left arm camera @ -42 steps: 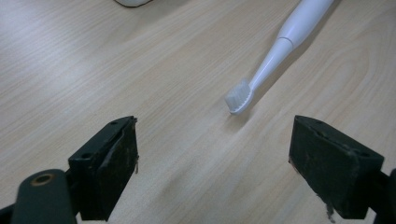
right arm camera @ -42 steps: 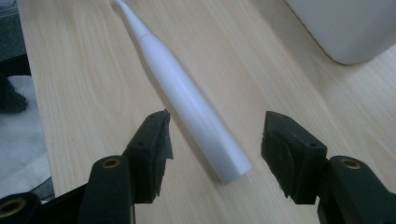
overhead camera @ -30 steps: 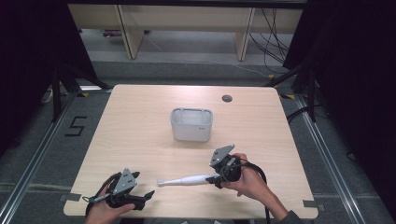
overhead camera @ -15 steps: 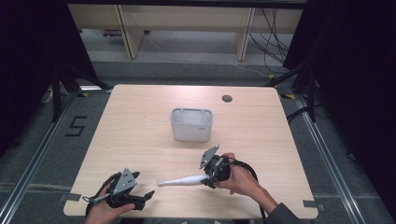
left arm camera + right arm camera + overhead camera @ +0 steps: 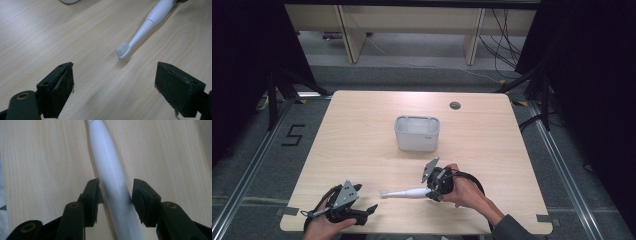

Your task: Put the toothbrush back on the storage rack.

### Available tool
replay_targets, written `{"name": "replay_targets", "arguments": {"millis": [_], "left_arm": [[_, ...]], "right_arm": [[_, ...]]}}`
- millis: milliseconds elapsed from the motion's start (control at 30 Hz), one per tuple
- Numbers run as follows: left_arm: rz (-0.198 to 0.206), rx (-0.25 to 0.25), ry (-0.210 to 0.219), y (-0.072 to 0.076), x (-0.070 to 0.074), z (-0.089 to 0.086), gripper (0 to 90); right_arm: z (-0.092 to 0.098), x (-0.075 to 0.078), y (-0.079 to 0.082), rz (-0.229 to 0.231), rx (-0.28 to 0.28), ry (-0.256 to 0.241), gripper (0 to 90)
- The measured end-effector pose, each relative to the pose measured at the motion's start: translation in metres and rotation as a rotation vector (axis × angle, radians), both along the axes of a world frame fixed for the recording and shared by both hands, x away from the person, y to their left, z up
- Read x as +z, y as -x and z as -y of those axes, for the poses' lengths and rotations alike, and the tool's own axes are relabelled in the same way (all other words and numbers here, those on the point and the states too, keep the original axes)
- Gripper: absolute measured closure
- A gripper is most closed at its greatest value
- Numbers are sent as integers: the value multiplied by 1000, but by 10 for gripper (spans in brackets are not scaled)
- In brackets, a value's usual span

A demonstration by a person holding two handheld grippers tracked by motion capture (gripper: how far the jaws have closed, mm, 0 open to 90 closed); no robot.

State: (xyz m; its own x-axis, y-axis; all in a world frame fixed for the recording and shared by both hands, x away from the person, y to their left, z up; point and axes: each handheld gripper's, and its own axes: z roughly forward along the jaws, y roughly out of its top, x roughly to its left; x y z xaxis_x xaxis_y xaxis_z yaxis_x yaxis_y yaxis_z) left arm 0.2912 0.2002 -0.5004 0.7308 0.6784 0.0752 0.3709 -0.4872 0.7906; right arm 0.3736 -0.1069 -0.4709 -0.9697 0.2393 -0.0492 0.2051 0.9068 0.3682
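A white electric toothbrush (image 5: pixel 404 193) lies on the wooden table (image 5: pixel 362 140) near its front edge, brush head pointing left. My right gripper (image 5: pixel 432 186) is at the thick end of the handle. In the right gripper view its jaws (image 5: pixel 115 188) press both sides of the white handle (image 5: pixel 105 150). My left gripper (image 5: pixel 368 212) rests at the front left with its jaws wide apart and nothing between them. In the left gripper view (image 5: pixel 115 75) the bristle head (image 5: pixel 123 50) lies just beyond the open jaws.
A pale grey open-top box (image 5: pixel 417 119) stands in the middle of the table, behind the toothbrush. A round cable hole (image 5: pixel 455 105) sits near the far edge. Dark floor and shelving surround the table.
My right gripper has moved left and down onto the toothbrush handle and its jaws now hold it. The toothbrush and the left gripper have stayed in place.
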Motion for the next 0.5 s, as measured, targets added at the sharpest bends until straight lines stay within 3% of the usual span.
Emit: {"name": "replay_targets", "arguments": {"millis": [33,400,500], "left_arm": [[6,3,3,0,0,0,152],[4,-13,-14,0,1,-1,151],[4,-12,-18,0,1,-1,151]], "right_arm": [[-2,-1,-2,5,21,4,582],[-6,-5,0,-26,-6,46,625],[-8,-6,-1,-21,11,46,634]]}}
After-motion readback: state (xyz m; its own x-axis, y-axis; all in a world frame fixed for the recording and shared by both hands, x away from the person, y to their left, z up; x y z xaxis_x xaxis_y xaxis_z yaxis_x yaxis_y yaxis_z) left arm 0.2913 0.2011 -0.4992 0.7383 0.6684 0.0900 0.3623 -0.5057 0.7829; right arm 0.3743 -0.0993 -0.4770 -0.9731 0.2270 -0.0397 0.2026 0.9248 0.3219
